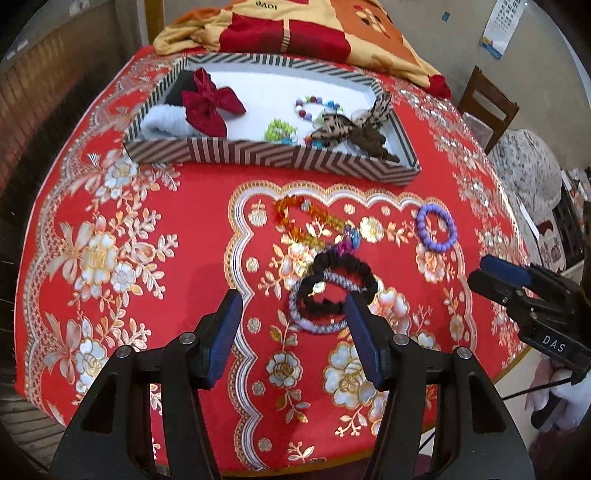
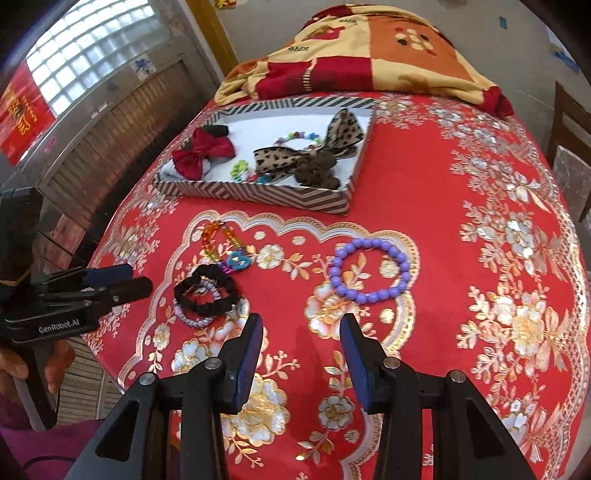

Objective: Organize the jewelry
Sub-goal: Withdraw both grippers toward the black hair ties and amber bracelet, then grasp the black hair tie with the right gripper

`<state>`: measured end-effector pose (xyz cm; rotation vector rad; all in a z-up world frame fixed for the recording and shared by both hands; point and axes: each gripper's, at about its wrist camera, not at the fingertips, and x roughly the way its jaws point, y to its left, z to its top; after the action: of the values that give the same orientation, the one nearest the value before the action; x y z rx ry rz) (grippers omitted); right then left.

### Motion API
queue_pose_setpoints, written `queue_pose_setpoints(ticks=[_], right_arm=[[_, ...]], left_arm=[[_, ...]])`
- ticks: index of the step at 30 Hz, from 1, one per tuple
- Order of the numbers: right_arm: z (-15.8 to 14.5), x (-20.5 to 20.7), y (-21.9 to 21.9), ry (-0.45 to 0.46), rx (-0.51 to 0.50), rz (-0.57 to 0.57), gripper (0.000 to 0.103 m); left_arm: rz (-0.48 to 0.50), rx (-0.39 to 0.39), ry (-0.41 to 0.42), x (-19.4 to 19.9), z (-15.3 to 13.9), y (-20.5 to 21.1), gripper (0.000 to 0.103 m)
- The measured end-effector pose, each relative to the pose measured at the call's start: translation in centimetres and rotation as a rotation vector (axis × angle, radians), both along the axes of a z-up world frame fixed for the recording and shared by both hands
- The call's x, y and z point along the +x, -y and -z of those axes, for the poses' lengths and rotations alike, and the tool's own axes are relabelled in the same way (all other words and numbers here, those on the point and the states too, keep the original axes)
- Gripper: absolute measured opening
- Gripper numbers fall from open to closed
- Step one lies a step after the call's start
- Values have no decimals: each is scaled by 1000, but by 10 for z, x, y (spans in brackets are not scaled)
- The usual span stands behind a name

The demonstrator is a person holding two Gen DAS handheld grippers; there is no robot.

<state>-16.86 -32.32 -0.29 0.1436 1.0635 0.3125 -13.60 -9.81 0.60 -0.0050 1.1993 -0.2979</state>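
A striped tray (image 1: pixel 280 157) (image 2: pixel 258 194) at the back holds a red bow (image 1: pixel 208 101), a leopard bow (image 1: pixel 354 125), a white fluffy band and bead bracelets. On the red cloth lie a black scrunchie (image 1: pixel 340 286) (image 2: pixel 207 291) over a grey hair tie (image 1: pixel 314 325), an orange bead chain (image 1: pixel 310 219) with a blue charm, and a purple bead bracelet (image 1: pixel 436 227) (image 2: pixel 369 269). My left gripper (image 1: pixel 293 312) is open, just before the scrunchie. My right gripper (image 2: pixel 301 332) is open, just before the purple bracelet.
A folded yellow, red and orange blanket (image 1: pixel 314 29) (image 2: pixel 369 48) lies behind the tray. The table edge runs close on the left and front. A wooden chair (image 1: pixel 487 107) stands at the right.
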Motion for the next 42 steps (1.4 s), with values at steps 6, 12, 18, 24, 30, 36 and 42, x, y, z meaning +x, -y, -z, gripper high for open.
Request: queue_pose_setpoints(ticks=[6, 12, 18, 24, 30, 36, 42], right_arm=[[9, 8, 0, -25, -3, 2, 41], [9, 19, -28, -15, 26, -85, 37], [22, 37, -70, -28, -7, -184, 29], [38, 53, -92, -53, -70, -225, 23], [49, 56, -97, -51, -133, -229, 6], [38, 51, -61, -51, -76, -131, 5], [34, 40, -36, -57, -74, -64, 5]], left_arm=[[7, -4, -33, 0, 8, -3, 58], [-19, 4, -42, 8, 11, -12, 58], [-56, 25, -35, 22, 11, -22, 58], [-87, 27, -54, 34, 15, -33, 58], [-93, 24, -54, 44, 15, -36, 58], [-75, 29, -57, 53, 17, -31, 58], [-32, 30, -50, 66, 21, -11, 58]])
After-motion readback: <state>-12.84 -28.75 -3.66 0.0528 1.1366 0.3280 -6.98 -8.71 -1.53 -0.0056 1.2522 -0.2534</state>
